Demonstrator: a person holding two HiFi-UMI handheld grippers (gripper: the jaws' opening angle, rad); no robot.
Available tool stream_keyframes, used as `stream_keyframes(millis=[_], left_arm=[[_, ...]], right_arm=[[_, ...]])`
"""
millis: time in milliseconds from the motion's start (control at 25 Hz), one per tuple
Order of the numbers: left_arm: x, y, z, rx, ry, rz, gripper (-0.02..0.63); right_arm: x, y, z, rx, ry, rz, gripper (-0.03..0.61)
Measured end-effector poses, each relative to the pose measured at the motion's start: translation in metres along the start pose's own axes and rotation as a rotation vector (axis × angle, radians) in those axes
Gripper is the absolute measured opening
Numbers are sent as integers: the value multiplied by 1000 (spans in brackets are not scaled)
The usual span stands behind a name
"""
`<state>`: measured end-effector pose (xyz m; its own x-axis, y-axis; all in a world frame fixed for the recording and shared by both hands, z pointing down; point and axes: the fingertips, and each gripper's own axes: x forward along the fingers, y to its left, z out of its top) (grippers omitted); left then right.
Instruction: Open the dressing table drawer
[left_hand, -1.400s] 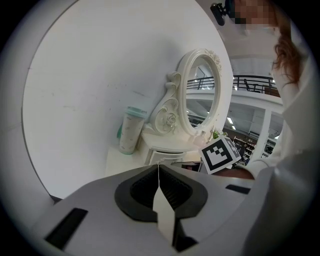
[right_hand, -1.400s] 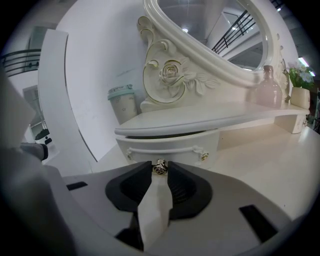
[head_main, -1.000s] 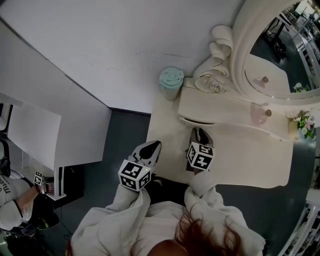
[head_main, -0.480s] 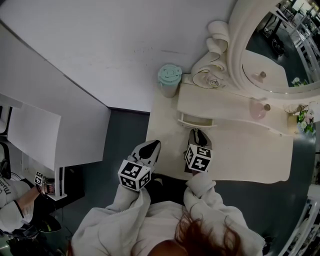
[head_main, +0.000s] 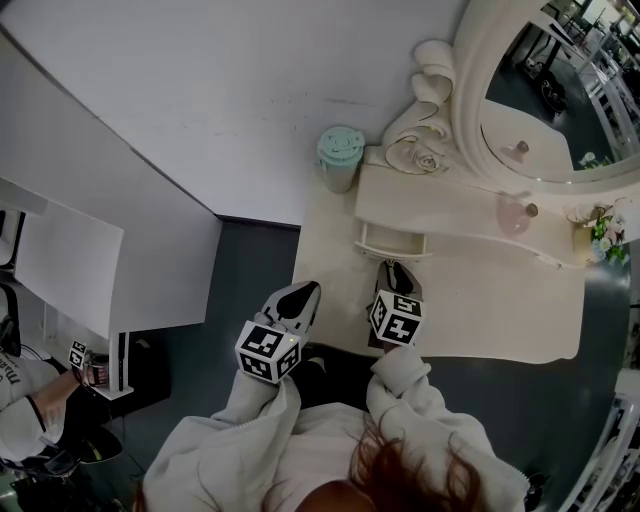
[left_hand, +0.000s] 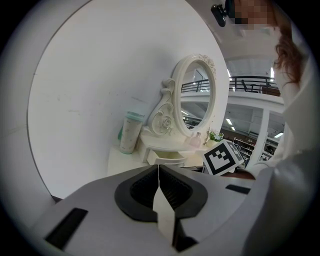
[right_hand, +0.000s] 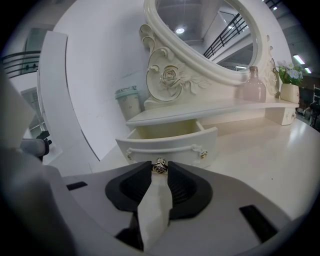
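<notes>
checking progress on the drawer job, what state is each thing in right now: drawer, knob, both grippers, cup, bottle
drawer: partly pulled out, inside showing
drawer knob: clamped between the right gripper's jaws
right gripper: shut on the drawer knob
left gripper: jaws together, nothing between them
lidded cup: upright, lid on
pink bottle: upright on the shelf above the drawer

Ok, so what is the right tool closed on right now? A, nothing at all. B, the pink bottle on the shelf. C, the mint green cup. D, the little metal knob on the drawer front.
D: in the right gripper view the right tool pinches the knob between its jaws, and the drawer stands partly pulled out.
</notes>
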<state>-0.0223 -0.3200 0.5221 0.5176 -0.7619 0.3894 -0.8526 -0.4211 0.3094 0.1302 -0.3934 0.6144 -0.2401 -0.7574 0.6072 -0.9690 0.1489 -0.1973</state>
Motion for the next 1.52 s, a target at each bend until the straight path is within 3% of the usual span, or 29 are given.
stream_keyframes(millis=[880, 1080, 1520], left_arm=[[-22, -14, -2, 19, -21, -32, 20], [-24, -13, -2, 22, -19, -46, 20], [-37, -29, -8, 56, -7, -123, 20]], right_arm=[[-19, 5, -17, 64, 0, 5, 122], [-25, 7, -17, 98, -4, 25, 207], [-71, 8, -32, 211, -32, 45, 249]])
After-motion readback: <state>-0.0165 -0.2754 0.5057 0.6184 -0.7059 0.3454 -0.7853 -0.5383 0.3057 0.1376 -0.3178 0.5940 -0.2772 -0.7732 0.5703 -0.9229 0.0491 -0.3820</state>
